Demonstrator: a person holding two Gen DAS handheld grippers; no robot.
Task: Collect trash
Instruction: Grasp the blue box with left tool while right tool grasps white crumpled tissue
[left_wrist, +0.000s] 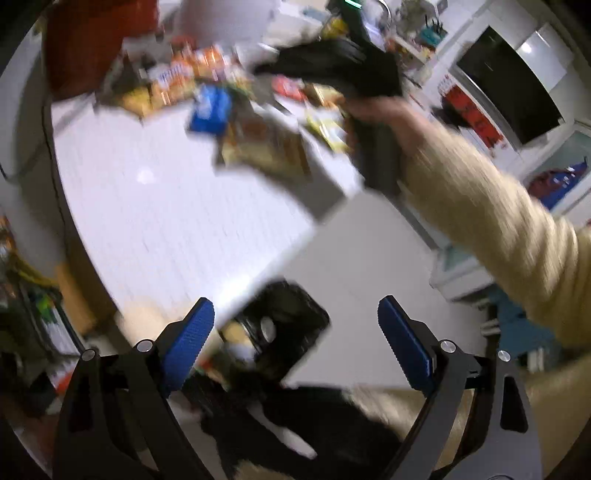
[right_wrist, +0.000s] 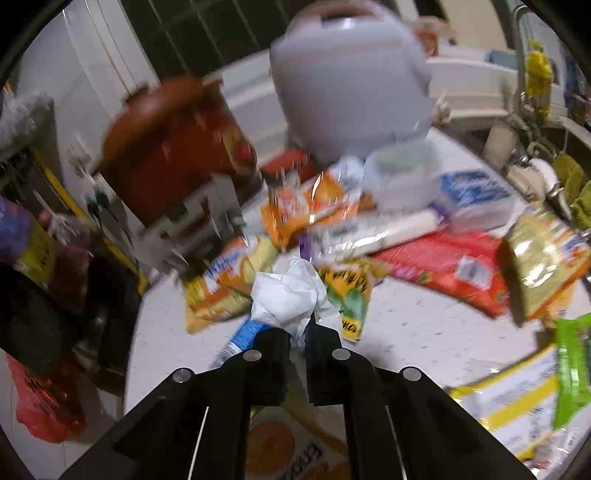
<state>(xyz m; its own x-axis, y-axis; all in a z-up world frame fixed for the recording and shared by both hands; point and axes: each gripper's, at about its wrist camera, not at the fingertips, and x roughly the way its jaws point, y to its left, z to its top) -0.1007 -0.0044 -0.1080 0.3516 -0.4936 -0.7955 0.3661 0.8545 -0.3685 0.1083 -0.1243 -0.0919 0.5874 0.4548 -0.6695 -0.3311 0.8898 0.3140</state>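
In the right wrist view, my right gripper (right_wrist: 298, 332) is shut on a crumpled white paper wrapper (right_wrist: 288, 291), held up over the white table (right_wrist: 406, 325). Many snack packets (right_wrist: 306, 206) lie in a heap beyond it. In the left wrist view, my left gripper (left_wrist: 299, 332) stands open, with nothing between its blue pads (left_wrist: 192, 332). It hangs over a black-lined bin (left_wrist: 291, 317) on the floor by the table's edge. The right gripper (left_wrist: 332, 70) shows there as a dark blur, held by a hand (left_wrist: 376, 114) in a cream sleeve.
A red pot (right_wrist: 173, 147) and a large white appliance (right_wrist: 347, 81) stand at the back of the table. A red packet (right_wrist: 443, 266), a gold packet (right_wrist: 543, 262) and a green one (right_wrist: 572, 365) lie to the right. A red bag (right_wrist: 40, 398) sits on the floor.
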